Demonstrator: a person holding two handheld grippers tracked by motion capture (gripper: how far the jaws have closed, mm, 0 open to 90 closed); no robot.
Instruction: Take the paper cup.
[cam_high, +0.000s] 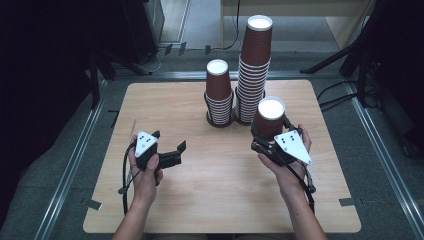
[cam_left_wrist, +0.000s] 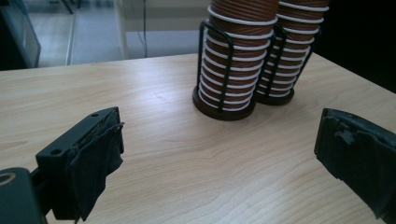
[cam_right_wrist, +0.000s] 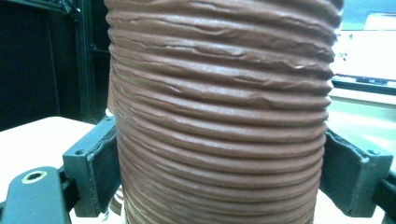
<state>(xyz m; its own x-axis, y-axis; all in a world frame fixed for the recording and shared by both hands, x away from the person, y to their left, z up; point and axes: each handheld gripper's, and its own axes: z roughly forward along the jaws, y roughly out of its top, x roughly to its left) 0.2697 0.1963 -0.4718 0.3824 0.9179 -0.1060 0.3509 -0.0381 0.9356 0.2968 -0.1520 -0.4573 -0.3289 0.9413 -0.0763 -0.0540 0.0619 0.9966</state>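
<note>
Right gripper clamped on a brown paper cup, near right of two cup stacks. Left gripper wide open, empty, at near left.

On the bench, two cup stacks stand side by side in wire holders, ahead of both sets of fingers. The shorter stack is left of the taller stack, nearly touching it. A single cup sits upside down between the right gripper's fingers, just before the taller stack. The left gripper is well left of the cup, its fingers spread over bare bench.
</note>
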